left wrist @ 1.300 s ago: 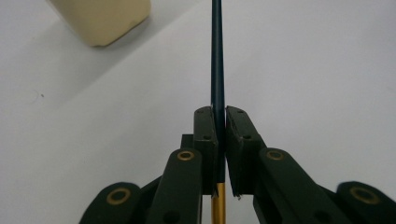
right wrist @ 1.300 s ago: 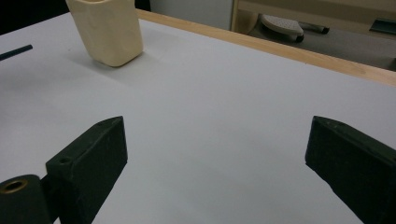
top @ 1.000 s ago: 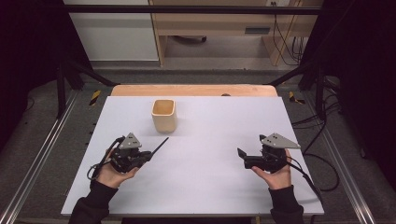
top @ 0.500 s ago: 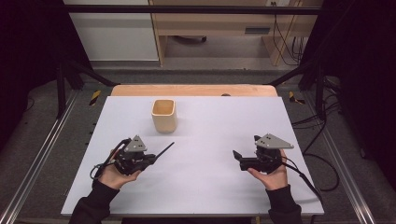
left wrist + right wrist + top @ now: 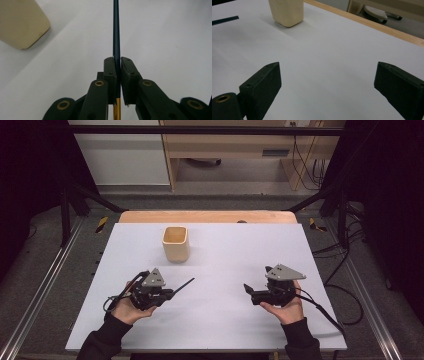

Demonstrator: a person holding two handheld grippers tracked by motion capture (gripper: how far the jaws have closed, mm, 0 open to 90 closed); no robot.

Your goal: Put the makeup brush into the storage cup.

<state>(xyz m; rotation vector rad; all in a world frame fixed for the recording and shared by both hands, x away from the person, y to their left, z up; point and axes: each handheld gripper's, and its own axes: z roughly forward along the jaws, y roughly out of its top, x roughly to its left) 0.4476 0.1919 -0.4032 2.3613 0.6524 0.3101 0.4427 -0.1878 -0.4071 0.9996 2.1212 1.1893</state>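
Note:
A thin dark pencil (image 5: 116,30) with a gold end is clamped between the jaws of my left gripper (image 5: 118,67), and its tip points away over the white table. In the high view the left gripper (image 5: 170,293) is at the front left with the pencil (image 5: 183,284) sticking out to the right. A cream square cup (image 5: 175,243) stands upright farther back, empty as far as I can see. My right gripper (image 5: 247,290) hovers at the front right, and its jaws (image 5: 327,85) stand wide open with nothing between them. The cup (image 5: 286,11) is at the top left there.
The white table top (image 5: 225,255) has a wooden strip (image 5: 210,216) along its far edge. Cables trail from both grippers toward the front. Metal rails run beside the table, with dark floor and furniture beyond it.
Both hands have shifted slightly toward the table's middle. The left gripper still holds the pencil, and the right one is still open.

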